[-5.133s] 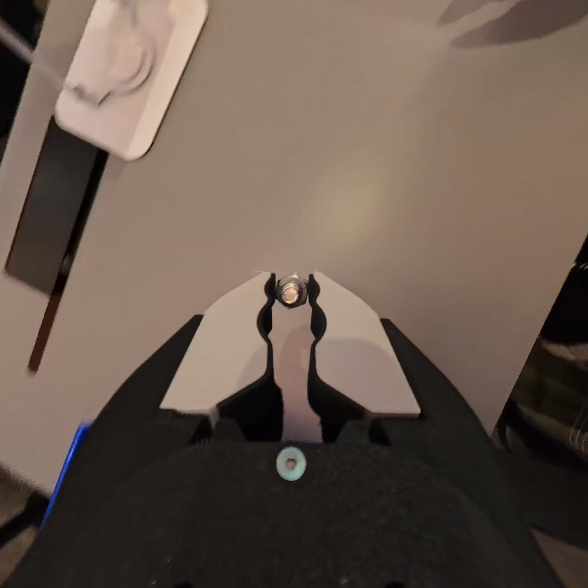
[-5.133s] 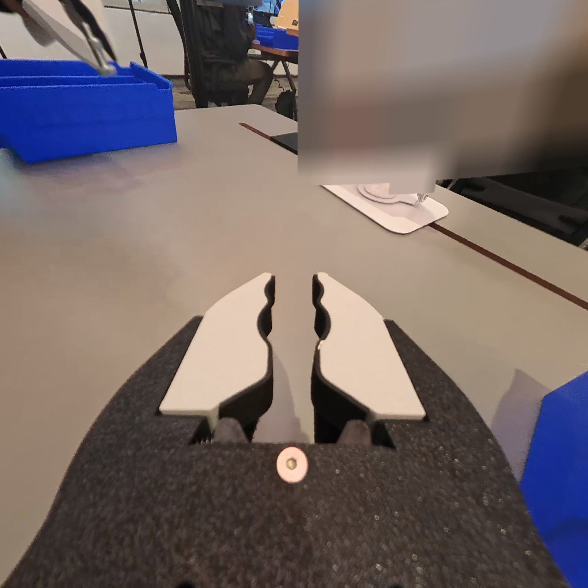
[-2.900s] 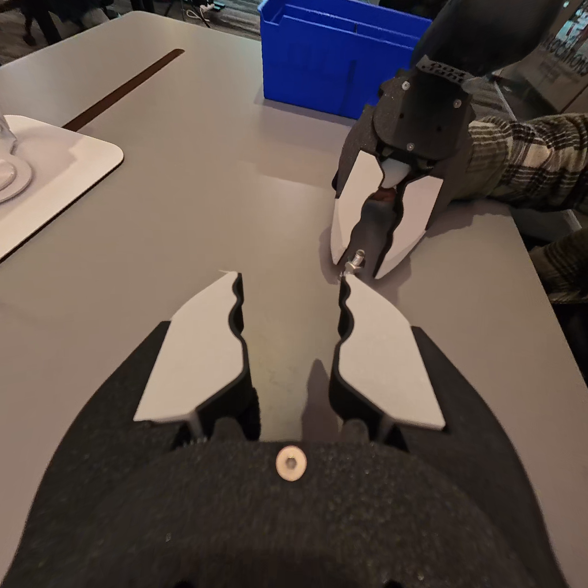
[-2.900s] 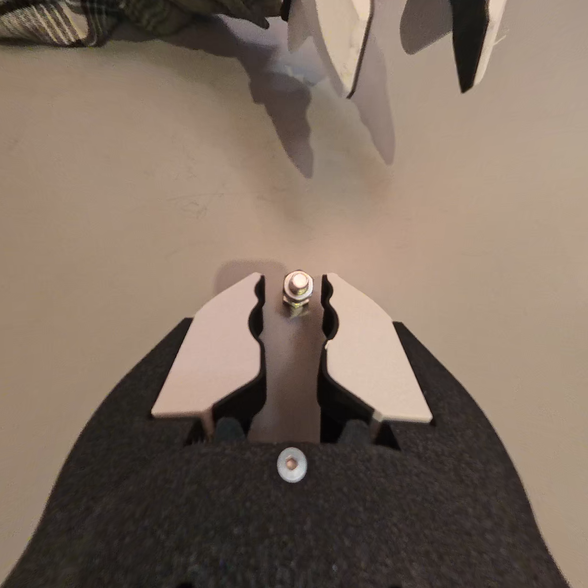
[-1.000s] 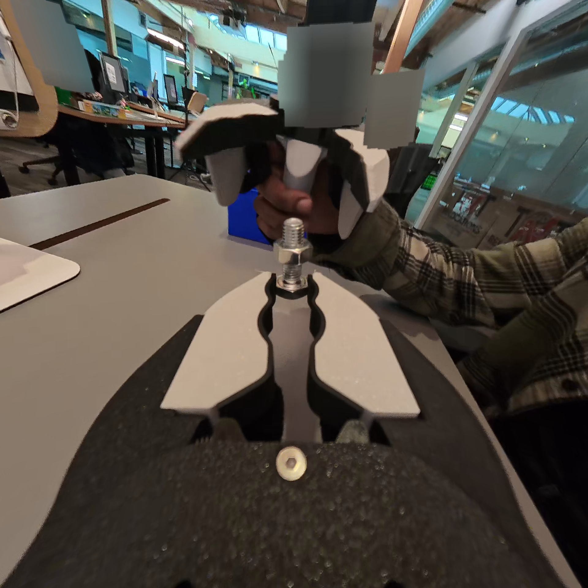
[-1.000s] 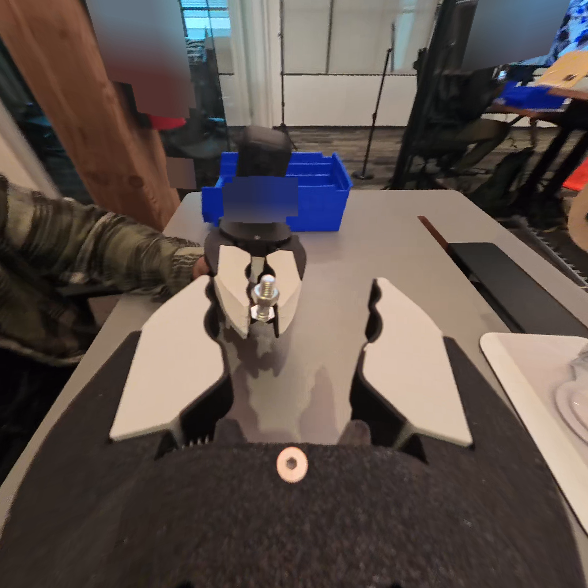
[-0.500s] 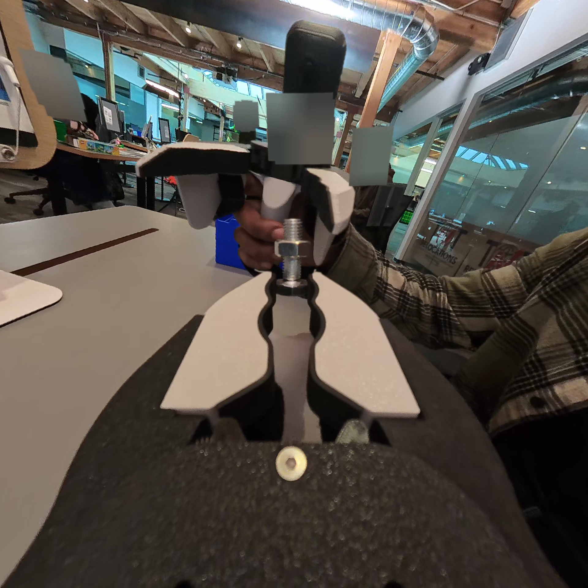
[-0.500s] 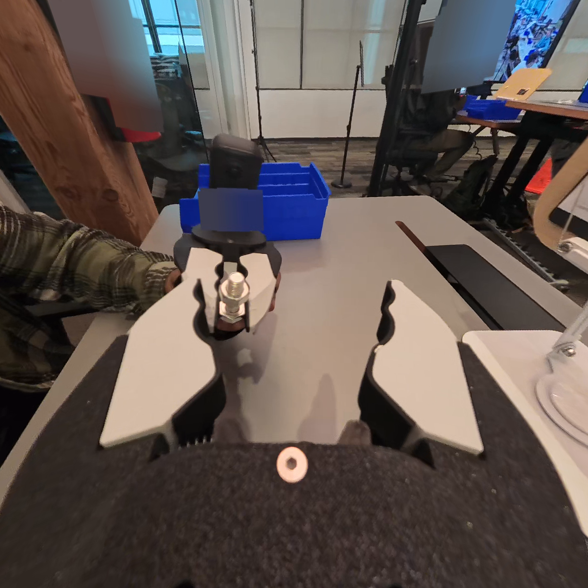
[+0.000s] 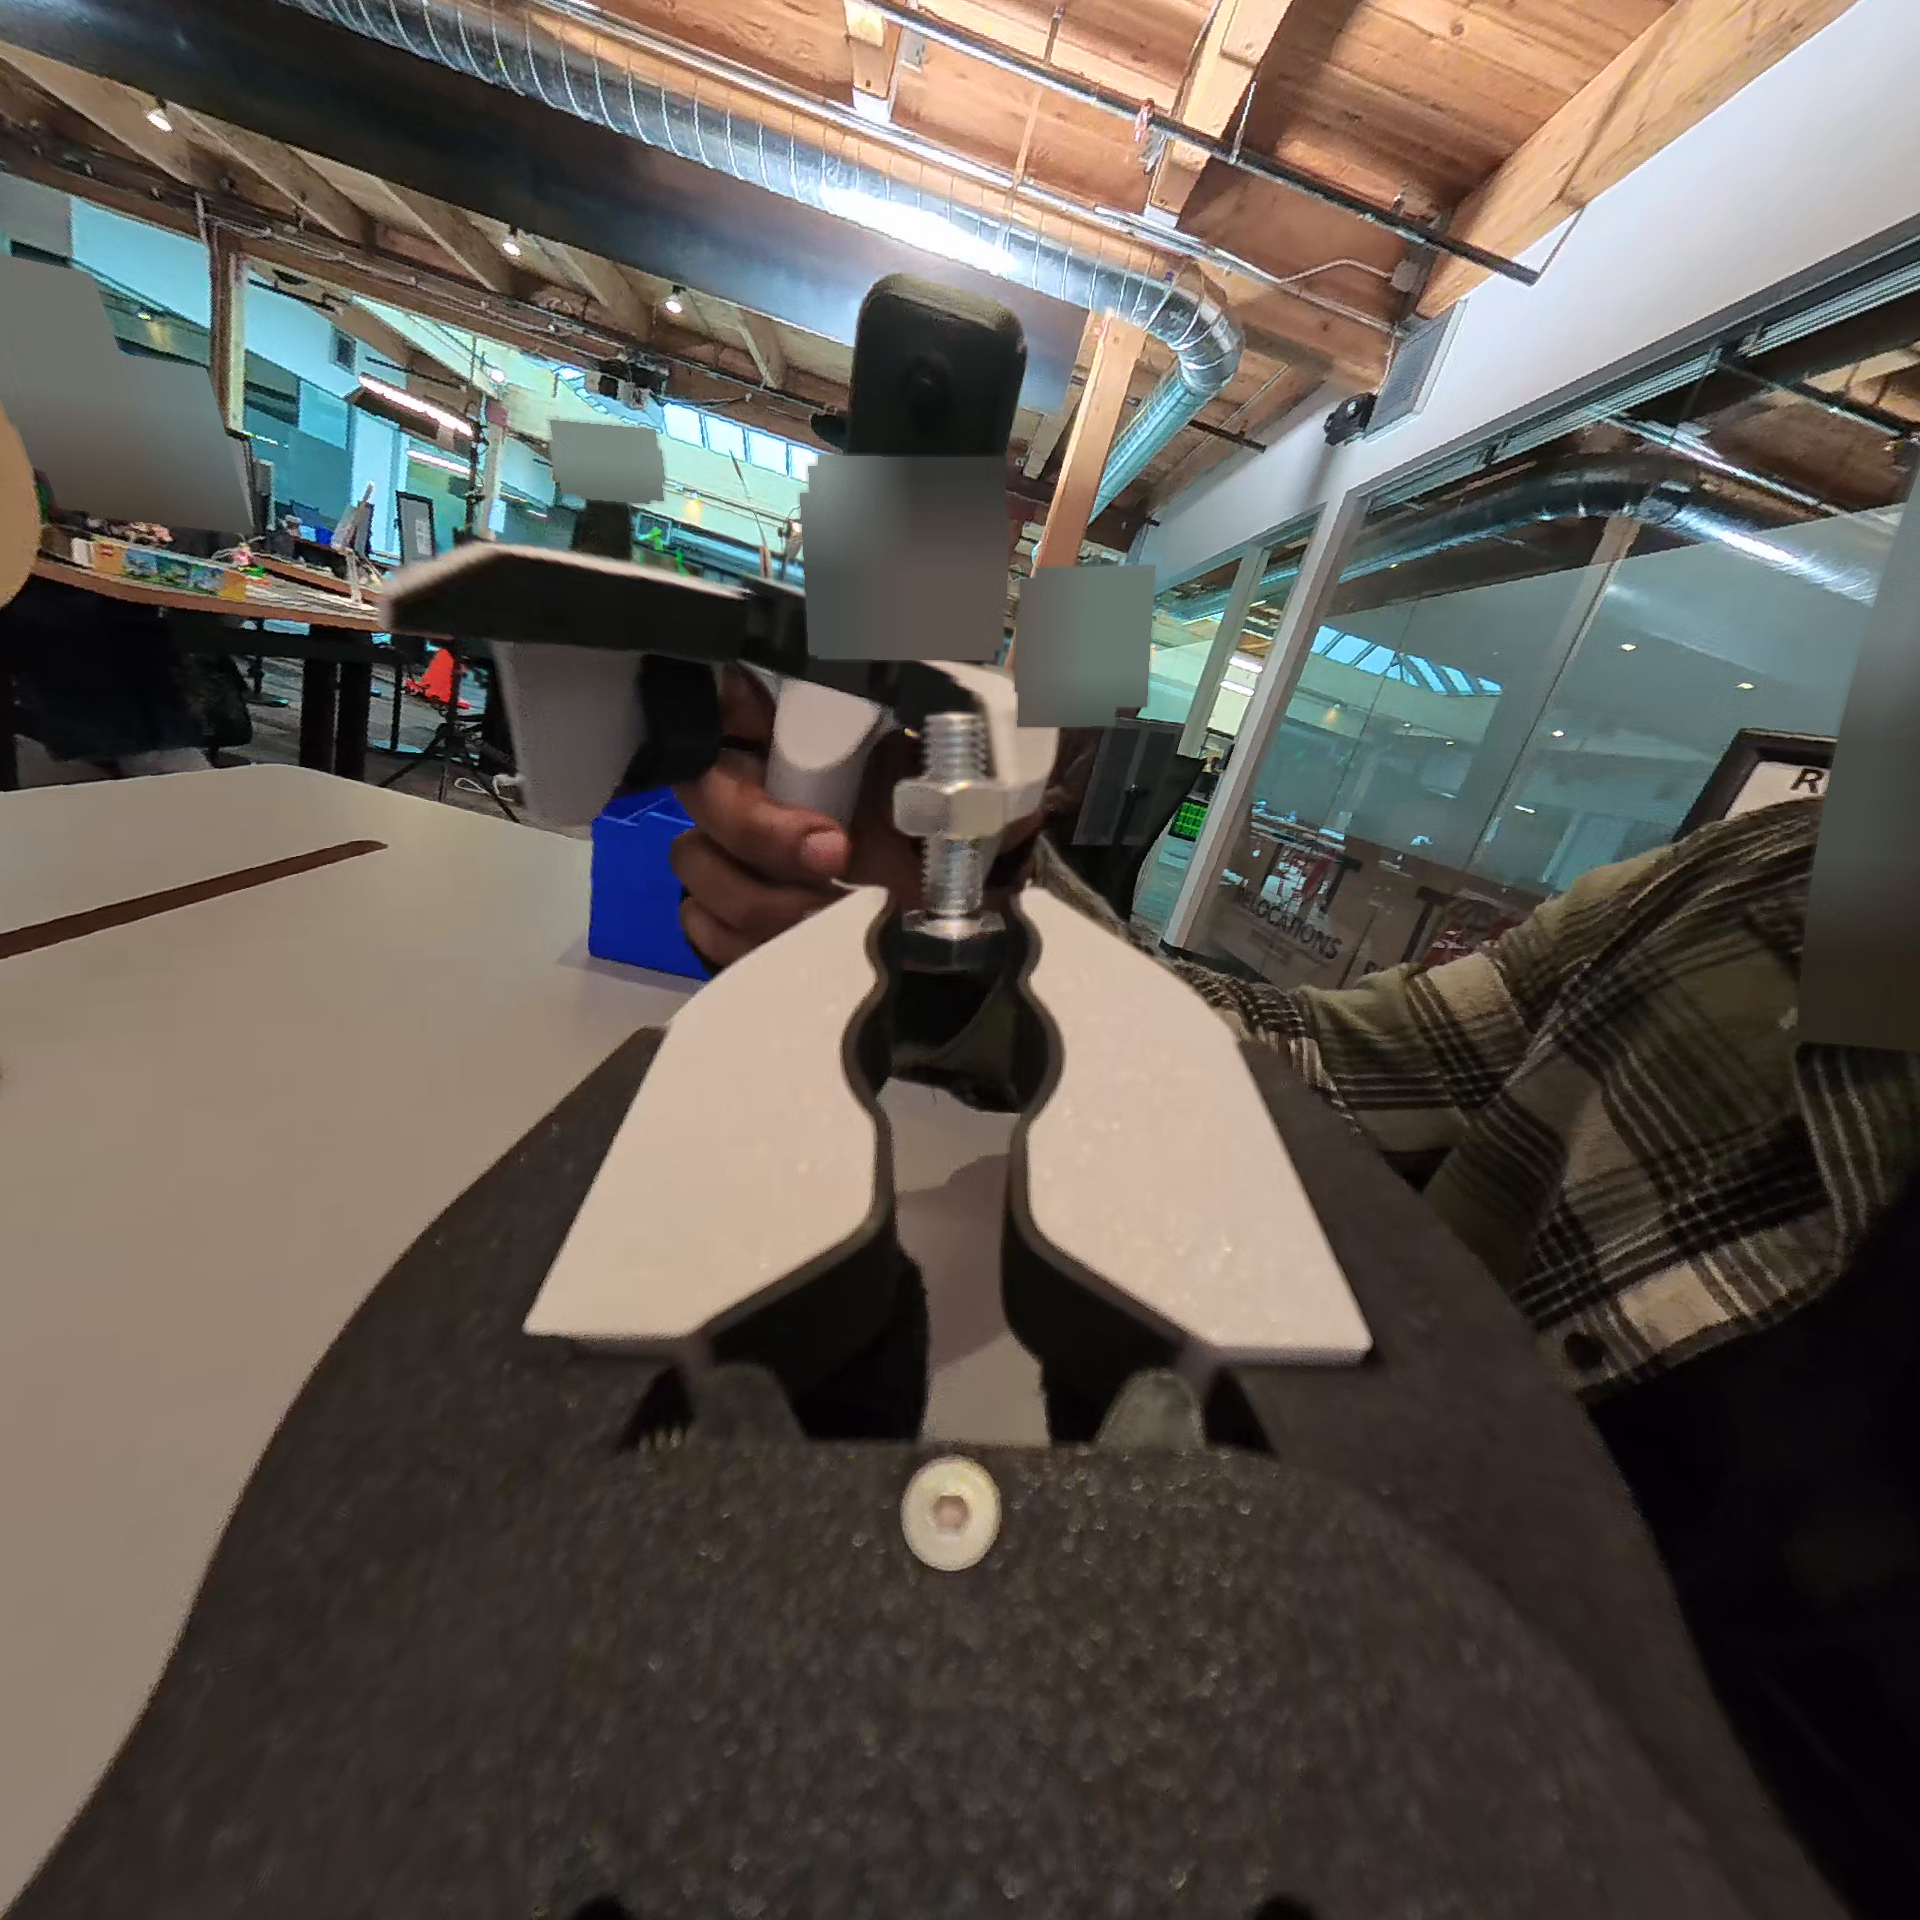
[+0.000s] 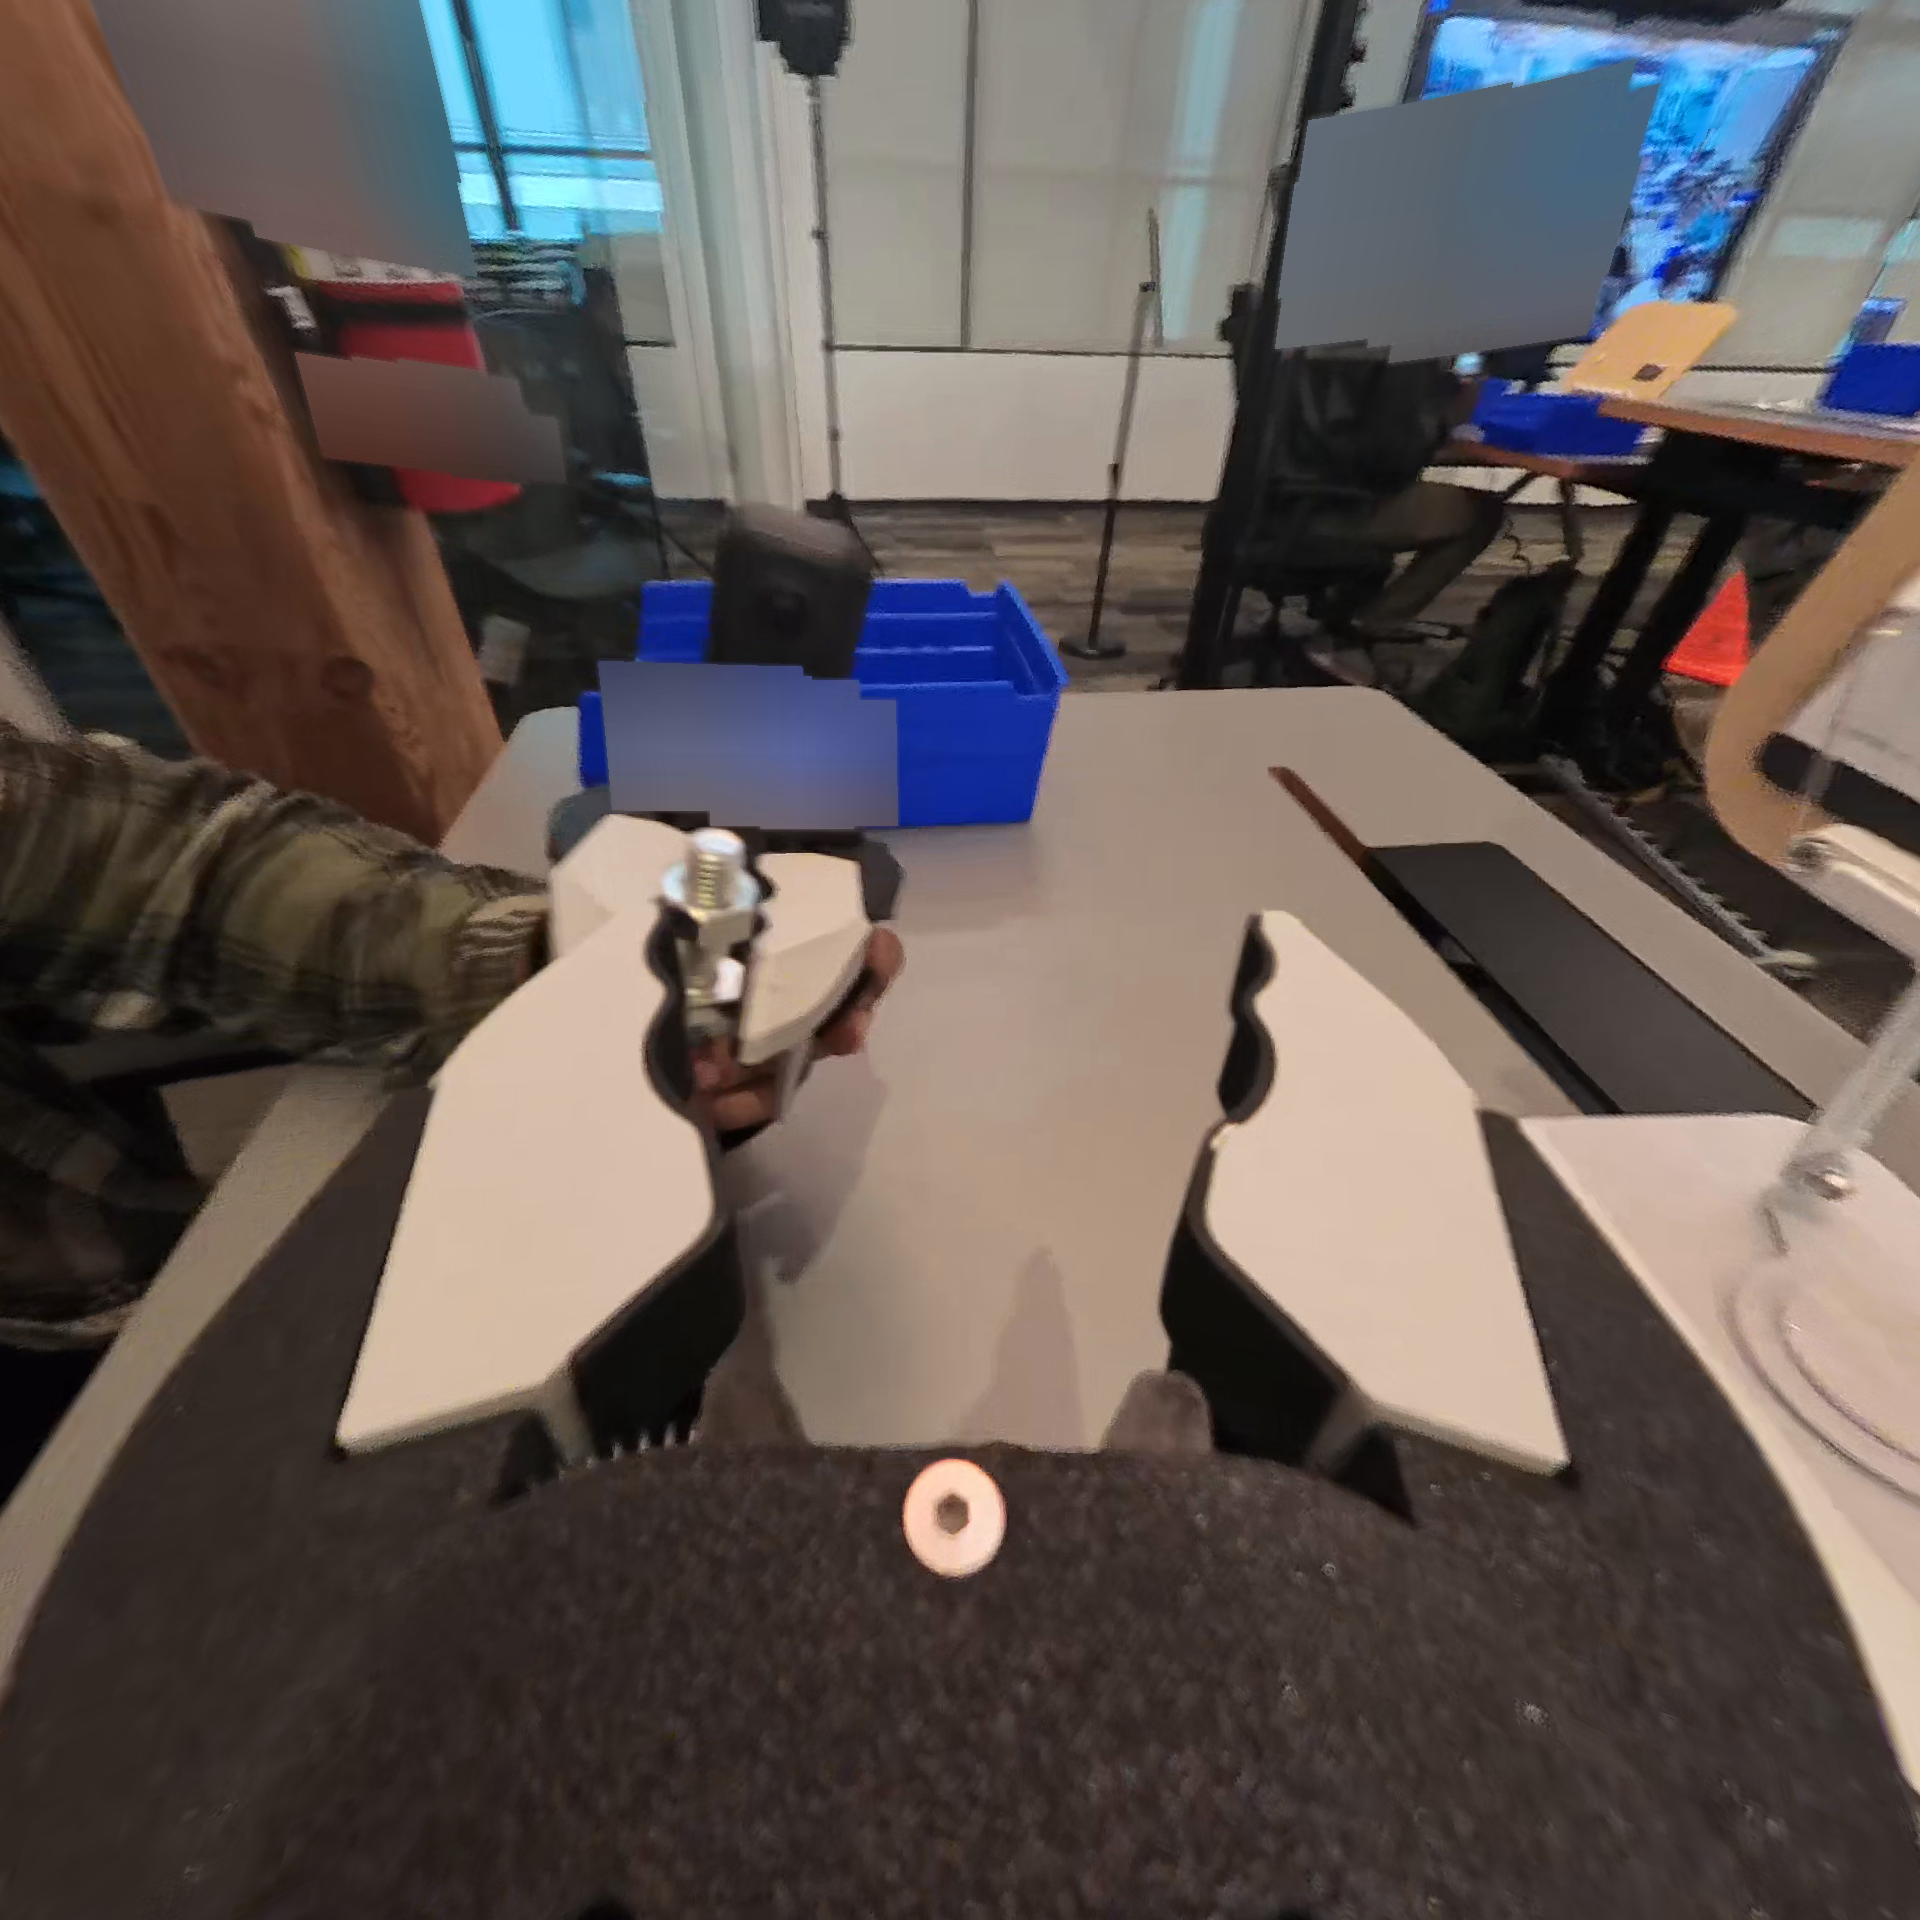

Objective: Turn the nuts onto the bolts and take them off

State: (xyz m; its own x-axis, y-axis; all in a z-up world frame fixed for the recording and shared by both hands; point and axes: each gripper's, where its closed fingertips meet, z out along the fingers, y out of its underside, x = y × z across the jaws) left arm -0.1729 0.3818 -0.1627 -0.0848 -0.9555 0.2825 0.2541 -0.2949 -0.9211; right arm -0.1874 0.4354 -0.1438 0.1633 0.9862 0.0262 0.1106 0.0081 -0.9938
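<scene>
Grey table: wide and matt, with a dark seam strip running across it; carries everything listed below.

Blue bin: ridged plastic, at the far end of the table in the right wrist view, partly behind the left gripper's camera mount. A second blue bin shows in the left wrist view, behind the right gripper.

Black flat pad: lies along the table's right side, beyond the seam.

White base plate: at the table's right edge, holding a clear stand.

Person's sleeve: green plaid, reaching in from the right of the left wrist view.

Right gripper: fingers spread wide, nothing between them. Its left finger lies just beside the bolt; contact cannot be told.

Left gripper: fingers drawn nearly together, clamping the bolt by its head at the very tips.

Bolt: silver, threaded, standing upright out of the left gripper's tips, held above the table.

Nut: silver hex, threaded partway down the bolt's shank, clear of the head, with bare thread above and below.
</scene>
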